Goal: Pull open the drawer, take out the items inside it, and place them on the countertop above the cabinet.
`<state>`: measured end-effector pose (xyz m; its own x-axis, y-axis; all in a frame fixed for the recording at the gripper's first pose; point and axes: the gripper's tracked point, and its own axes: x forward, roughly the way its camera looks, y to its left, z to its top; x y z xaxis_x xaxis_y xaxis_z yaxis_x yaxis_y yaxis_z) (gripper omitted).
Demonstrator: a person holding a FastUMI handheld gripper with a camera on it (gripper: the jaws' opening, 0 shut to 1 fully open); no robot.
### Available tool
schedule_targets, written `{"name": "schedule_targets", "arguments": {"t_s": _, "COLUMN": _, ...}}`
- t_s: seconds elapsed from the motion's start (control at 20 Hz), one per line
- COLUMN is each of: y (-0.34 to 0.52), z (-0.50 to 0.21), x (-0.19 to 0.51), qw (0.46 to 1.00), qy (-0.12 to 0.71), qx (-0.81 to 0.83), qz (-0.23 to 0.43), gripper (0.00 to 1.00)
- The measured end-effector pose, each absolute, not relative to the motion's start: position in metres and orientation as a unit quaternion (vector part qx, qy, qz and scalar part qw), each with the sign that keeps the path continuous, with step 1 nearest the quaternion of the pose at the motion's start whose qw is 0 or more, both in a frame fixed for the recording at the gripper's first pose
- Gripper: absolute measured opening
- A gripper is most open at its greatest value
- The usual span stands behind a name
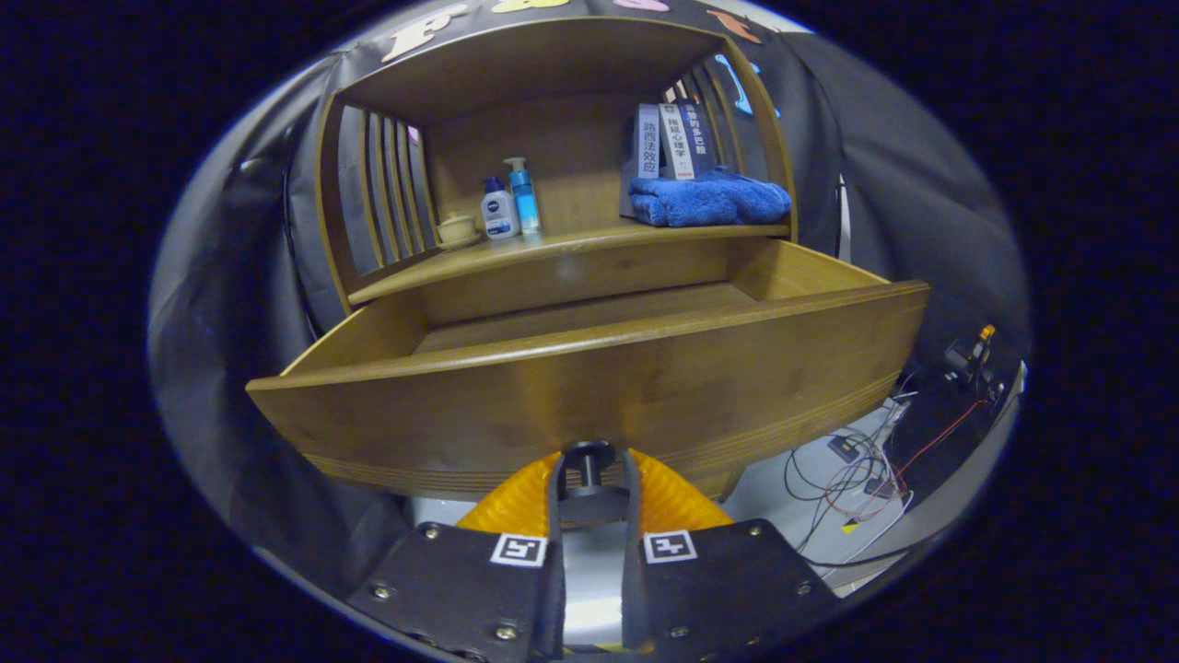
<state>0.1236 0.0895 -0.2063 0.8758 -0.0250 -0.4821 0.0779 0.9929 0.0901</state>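
— Since the drawer is already pulled out, why are the fingers pinching its dark knob?
— Probably just finishing the pull. From here I can't see anything inside the drawer.
— And the worktop behind it?
— Two bottles, one small lidded pot, one folded blue towel, three books behind the towel.
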Motion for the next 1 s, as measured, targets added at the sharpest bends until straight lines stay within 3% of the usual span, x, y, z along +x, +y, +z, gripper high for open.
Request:
{"name": "schedule_targets", "arguments": {"t_s": 0.25, "y": 0.09, "z": -0.206, "x": 0.123, "qw": 0.967, "qy": 0.247, "qx": 0.053, "qz": -0.028, "gripper": 0.24}}
{"name": "schedule_targets", "arguments": {"t_s": 0.4, "y": 0.093, "z": -0.204, "x": 0.123, "qw": 0.966, "qy": 0.252, "qx": 0.038, "qz": -0.03, "gripper": 0.34}}
{"name": "schedule_targets", "arguments": {"t_s": 0.5, "y": 0.098, "z": -0.181, "x": 0.121, "qw": 0.973, "qy": 0.225, "qx": 0.038, "qz": -0.02, "gripper": 0.44}}
{"name": "schedule_targets", "arguments": {"t_s": 0.75, "y": 0.101, "z": -0.09, "x": 0.128, "qw": 0.992, "qy": 0.119, "qx": 0.046, "qz": -0.023, "gripper": 0.49}}
{"name": "schedule_targets", "arguments": {"t_s": 1.0, "y": 0.104, "z": -0.095, "x": 0.192, "qw": 0.978, "qy": 0.203, "qx": 0.021, "qz": -0.036, "gripper": 0.53}}
